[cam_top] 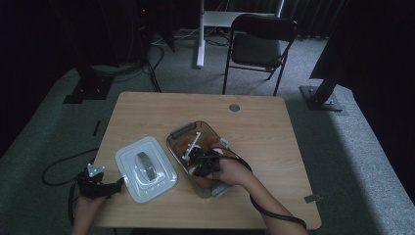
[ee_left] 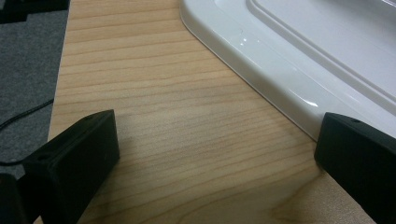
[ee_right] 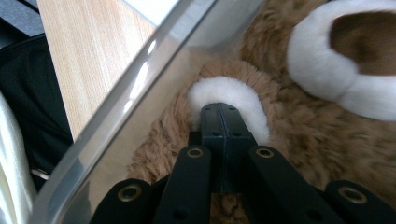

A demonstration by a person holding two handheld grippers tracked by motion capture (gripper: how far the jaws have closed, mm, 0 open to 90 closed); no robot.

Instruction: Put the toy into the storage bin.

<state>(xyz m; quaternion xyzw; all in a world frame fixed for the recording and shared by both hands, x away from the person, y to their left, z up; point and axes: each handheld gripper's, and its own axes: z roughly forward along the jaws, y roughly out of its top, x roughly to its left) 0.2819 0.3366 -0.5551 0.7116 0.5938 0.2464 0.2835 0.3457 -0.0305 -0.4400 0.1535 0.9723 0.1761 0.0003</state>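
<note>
you see a matt pale wood-grain table [ee_left: 177, 154], a glossy smooth white plastic lid [ee_left: 289, 56], a clear shiny plastic container [ee_right: 140, 79], fluffy tan-and-white plush toy [ee_right: 299, 116], and matt black gripper jaws.

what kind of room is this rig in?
Probably a lab or recording studio, not a home: a lone wooden table on grey carpet, black curtains behind, metal stand bases at both sides, a folding chair, and cables running across the floor.

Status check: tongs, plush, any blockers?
Right tongs shut on plush inside bin. Left tongs open, beside lid. Nothing blocking.
</note>
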